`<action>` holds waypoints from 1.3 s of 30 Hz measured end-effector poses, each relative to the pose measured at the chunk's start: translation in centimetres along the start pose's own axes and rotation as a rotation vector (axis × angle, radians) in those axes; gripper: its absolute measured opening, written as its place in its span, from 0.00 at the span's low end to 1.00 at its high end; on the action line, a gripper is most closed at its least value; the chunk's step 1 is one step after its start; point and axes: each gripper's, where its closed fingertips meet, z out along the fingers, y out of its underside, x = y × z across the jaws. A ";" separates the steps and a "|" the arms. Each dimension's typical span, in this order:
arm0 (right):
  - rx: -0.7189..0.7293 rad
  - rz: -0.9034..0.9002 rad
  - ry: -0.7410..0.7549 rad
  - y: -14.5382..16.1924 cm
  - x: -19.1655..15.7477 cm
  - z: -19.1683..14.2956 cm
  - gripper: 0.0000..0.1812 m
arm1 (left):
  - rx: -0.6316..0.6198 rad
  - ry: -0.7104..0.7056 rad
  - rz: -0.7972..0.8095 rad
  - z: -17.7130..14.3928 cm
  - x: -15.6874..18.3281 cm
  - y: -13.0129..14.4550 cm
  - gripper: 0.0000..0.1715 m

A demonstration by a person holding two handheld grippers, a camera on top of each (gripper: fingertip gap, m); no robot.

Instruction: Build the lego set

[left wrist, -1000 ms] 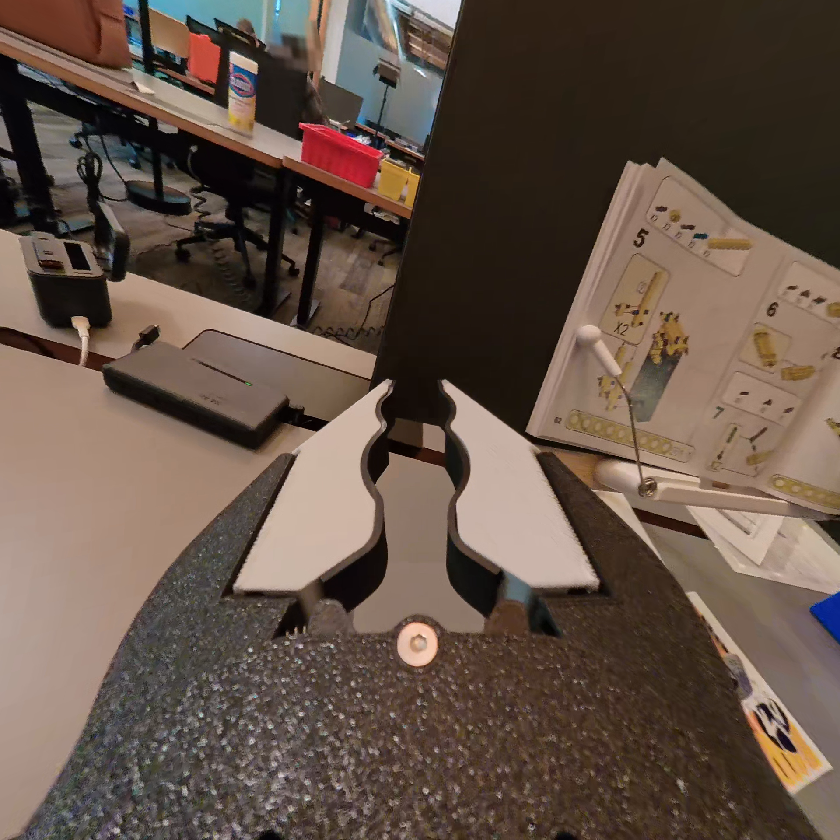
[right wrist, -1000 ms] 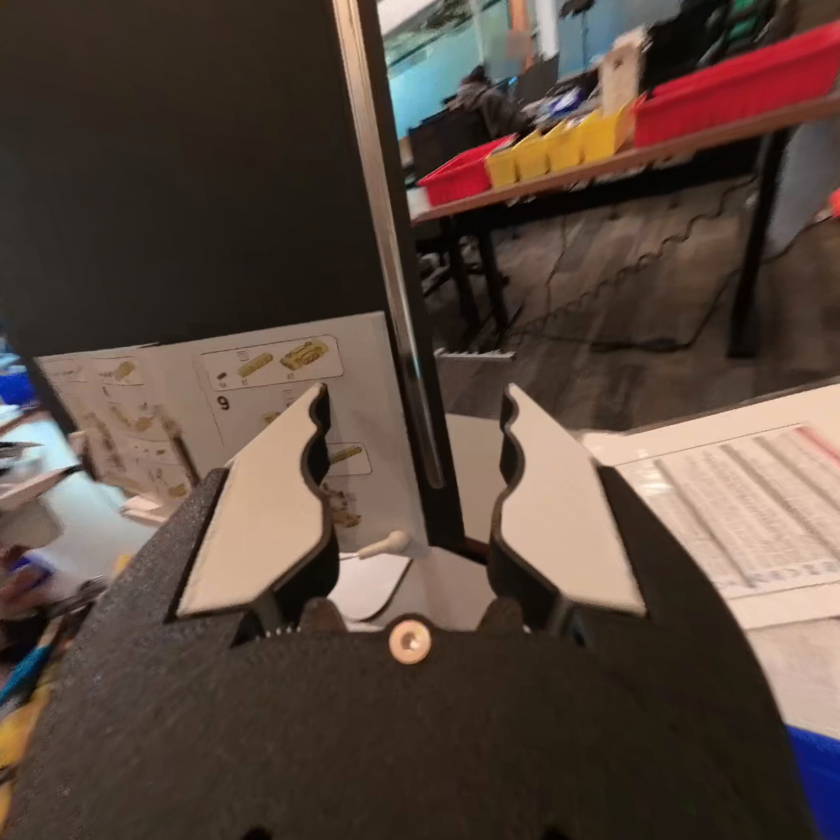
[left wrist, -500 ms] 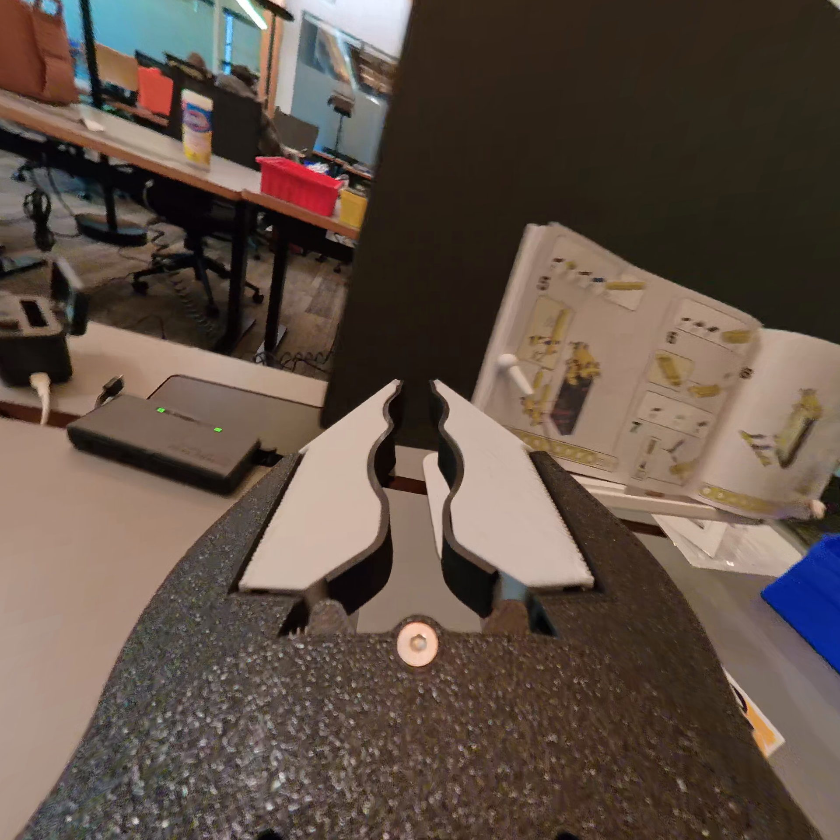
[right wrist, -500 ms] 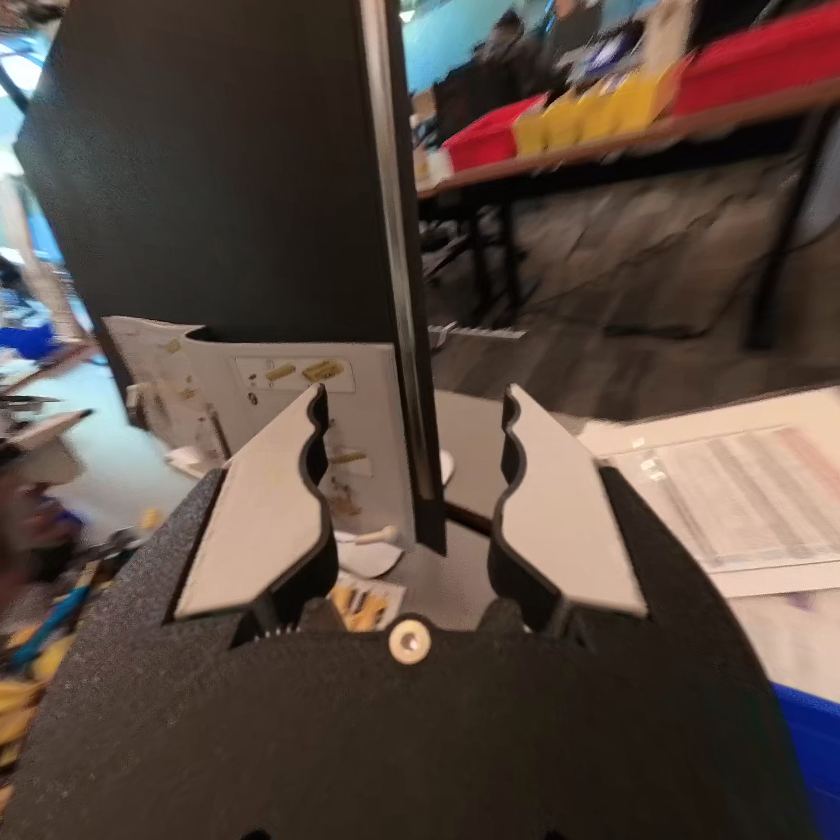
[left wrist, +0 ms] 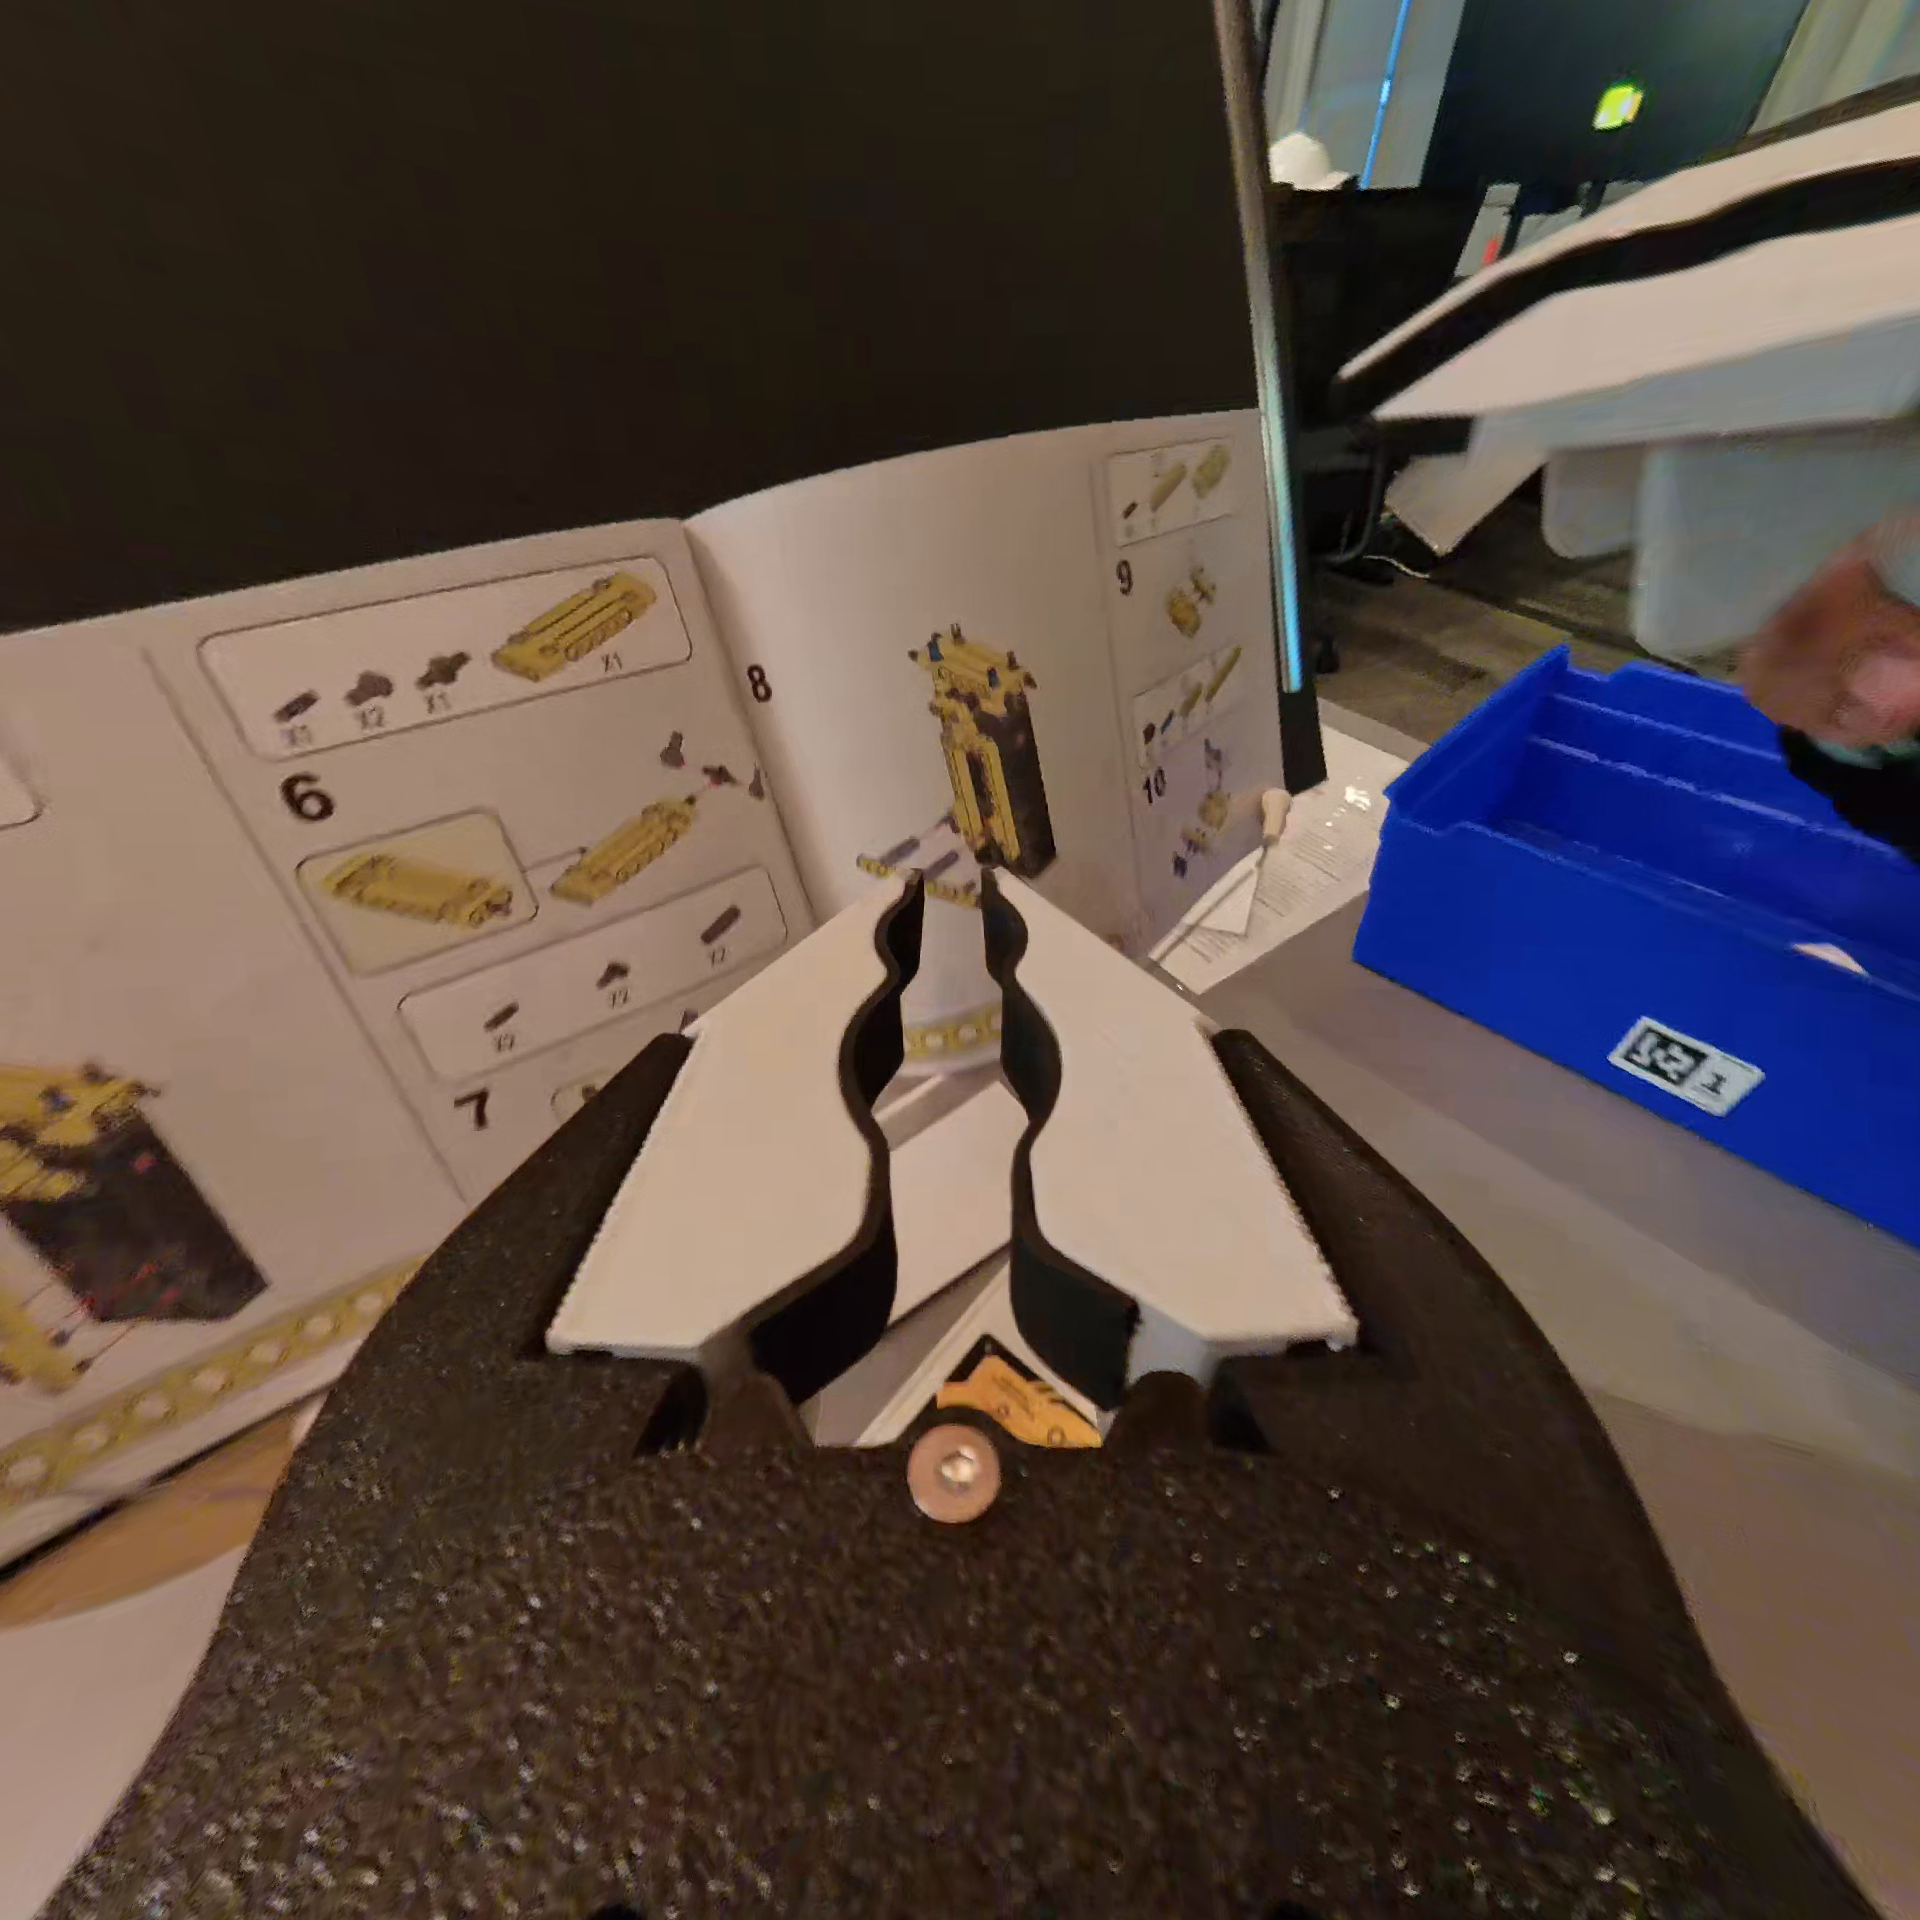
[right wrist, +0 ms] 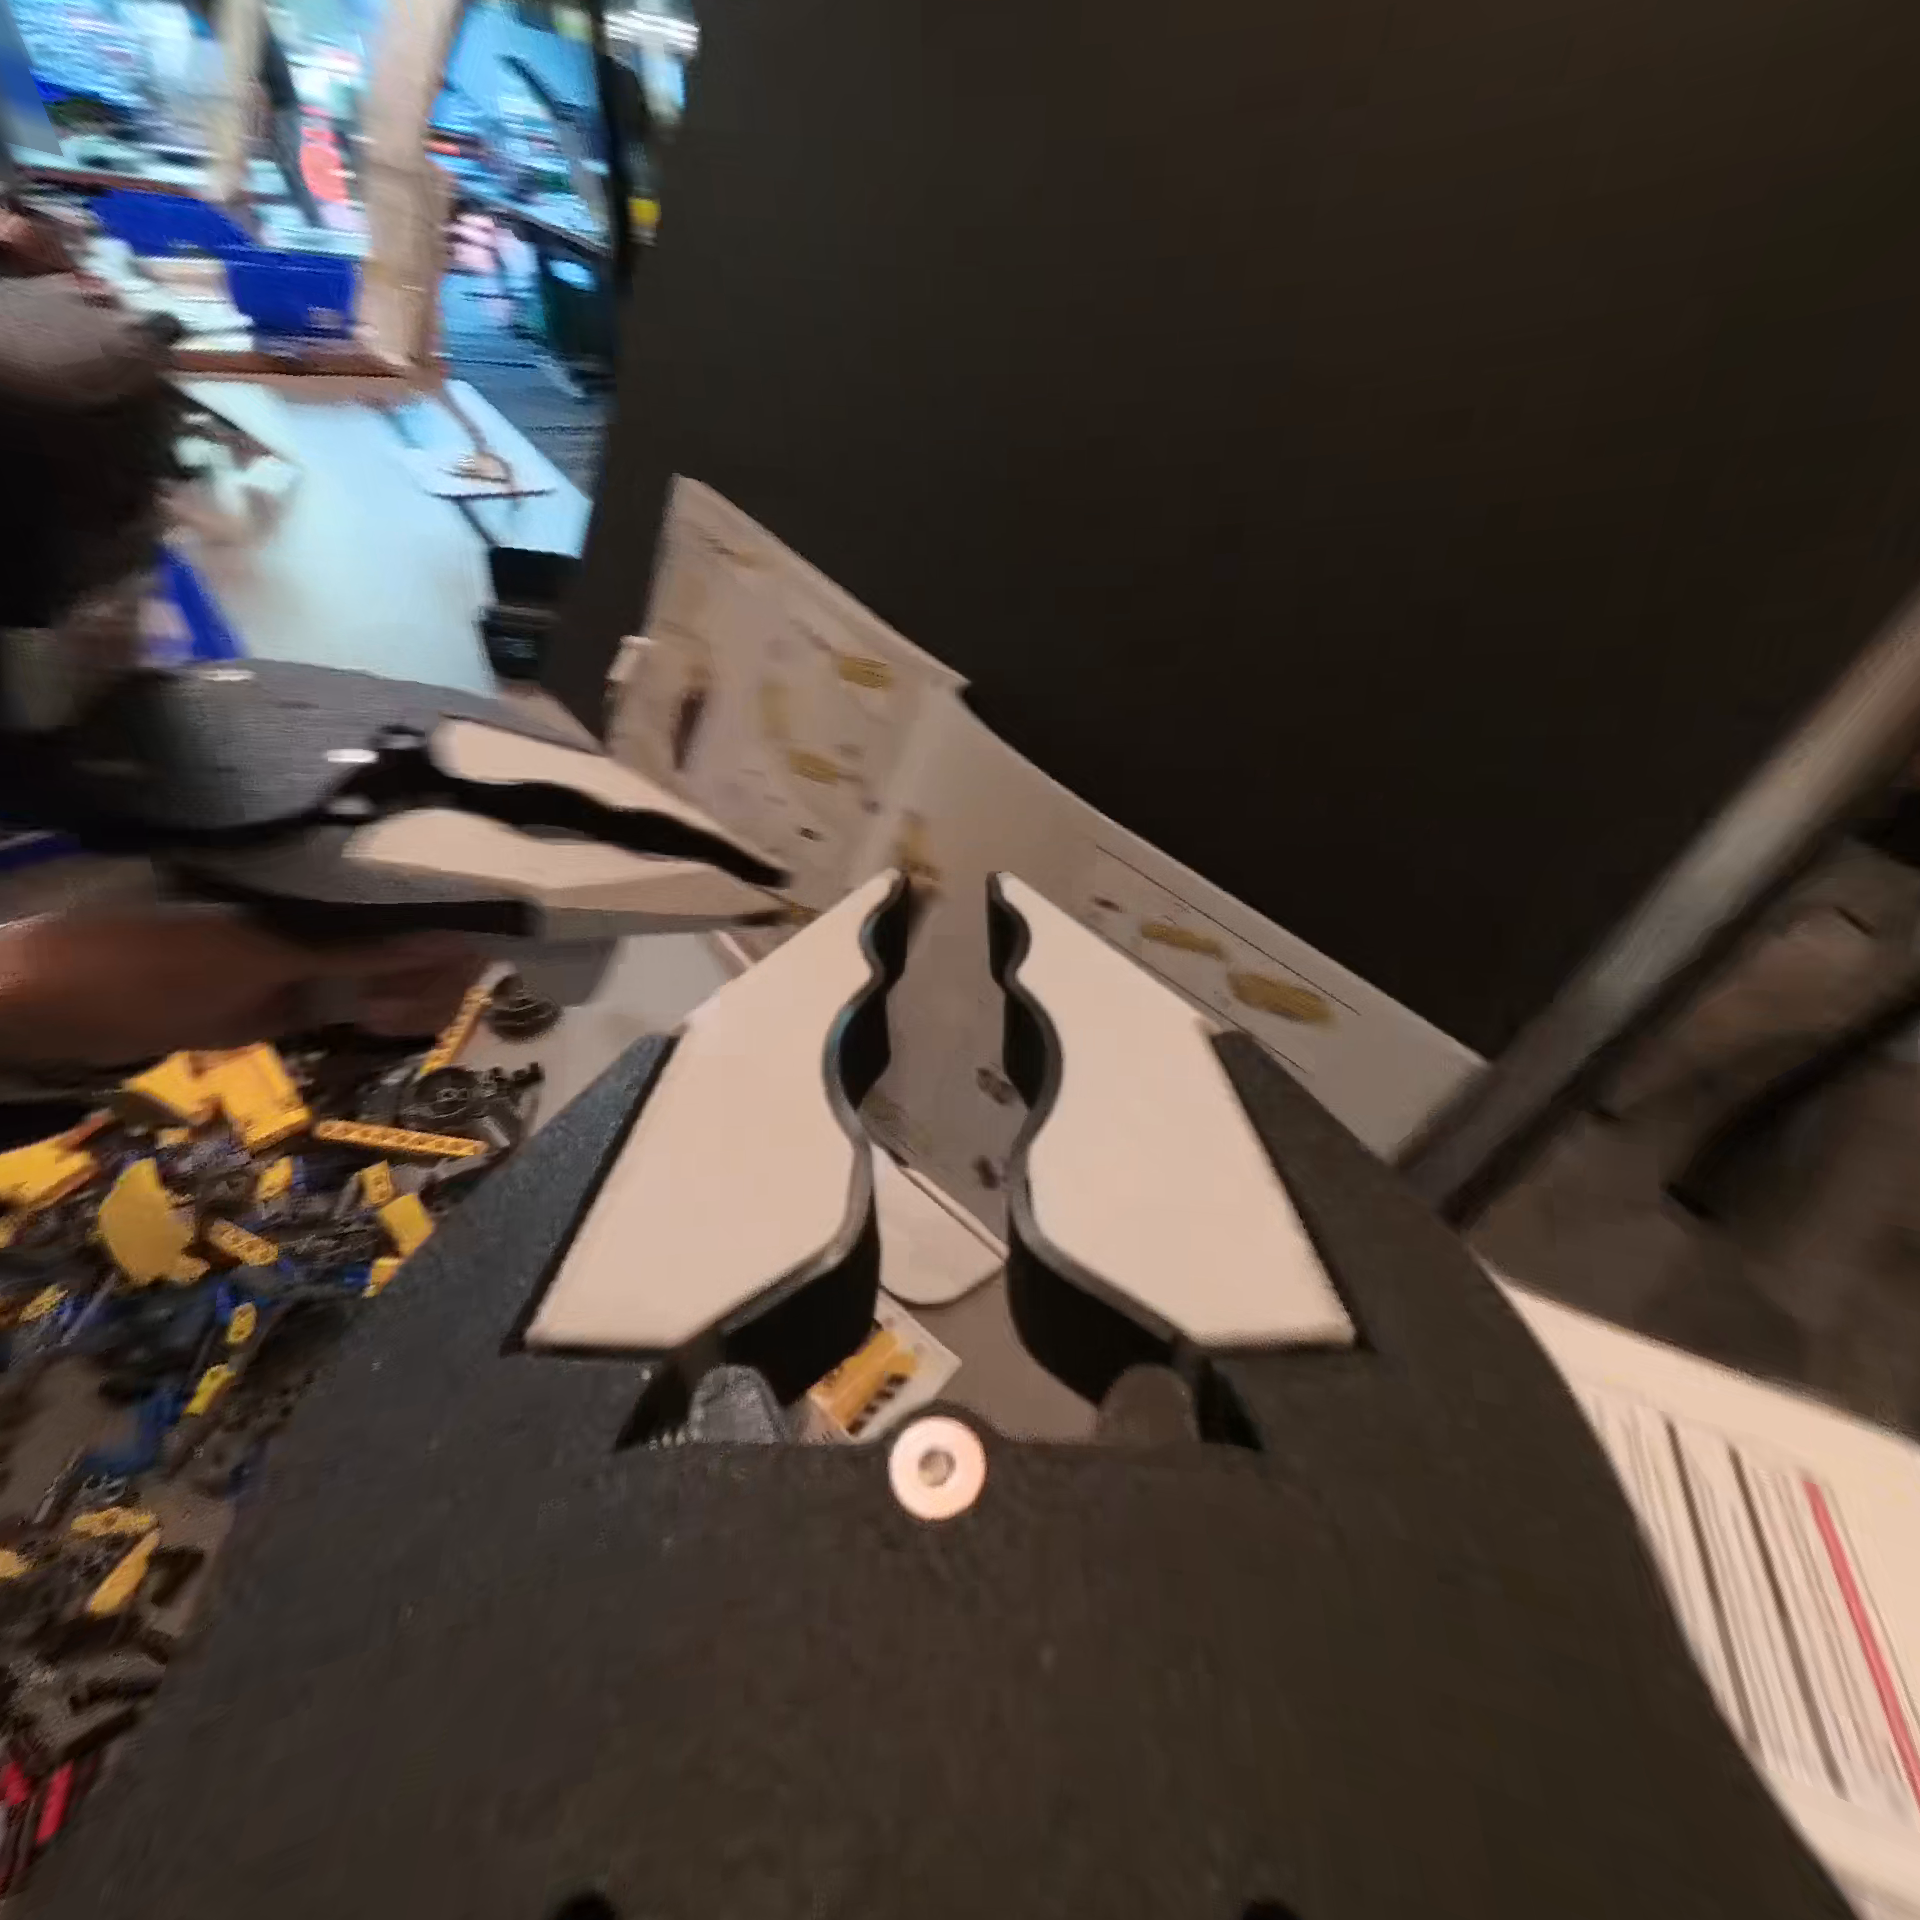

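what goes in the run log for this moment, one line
left gripper: narrow gap, empty, at open instruction booklet | right gripper: narrow gap, empty, near booklet | blue bin to the right | brick pile on table

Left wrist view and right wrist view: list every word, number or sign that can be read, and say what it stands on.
I don't copy out writing; these things bear it:
Open booklet, leaning on the black board: large printed numerals and small counts beside drawings, legible.
White sticker on the blue bin: black square code with a small mark.
Paper under the booklet's right edge: print too small.
Sheet with rows, right wrist view: blurred.
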 end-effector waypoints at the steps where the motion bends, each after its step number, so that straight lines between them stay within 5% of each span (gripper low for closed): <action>1: -0.006 -0.037 -0.021 -0.1 -1.0 0.5 0.06 | -0.006 -0.014 -0.008 0.7 -0.3 -0.1 0.06; 10: -0.335 -0.500 0.313 4.6 -0.9 6.8 0.00 | 0.020 -0.085 -0.128 2.0 -3.9 0.2 0.00; 15: -0.314 -0.643 0.437 4.8 0.1 8.6 0.00 | 0.031 -0.178 -0.052 1.2 -5.2 0.2 0.00; 24: -0.246 -0.657 0.420 4.4 -0.6 9.3 0.00 | 0.078 -0.163 -0.062 0.0 -5.8 0.6 0.00; 32: -0.245 -0.467 0.301 4.2 -1.1 8.0 0.00 | 0.068 -0.086 -0.013 0.8 -3.3 1.1 0.00; 39: -0.186 -0.269 0.434 1.8 4.8 0.9 0.00 | 0.078 -0.082 0.039 1.3 -1.8 0.7 0.00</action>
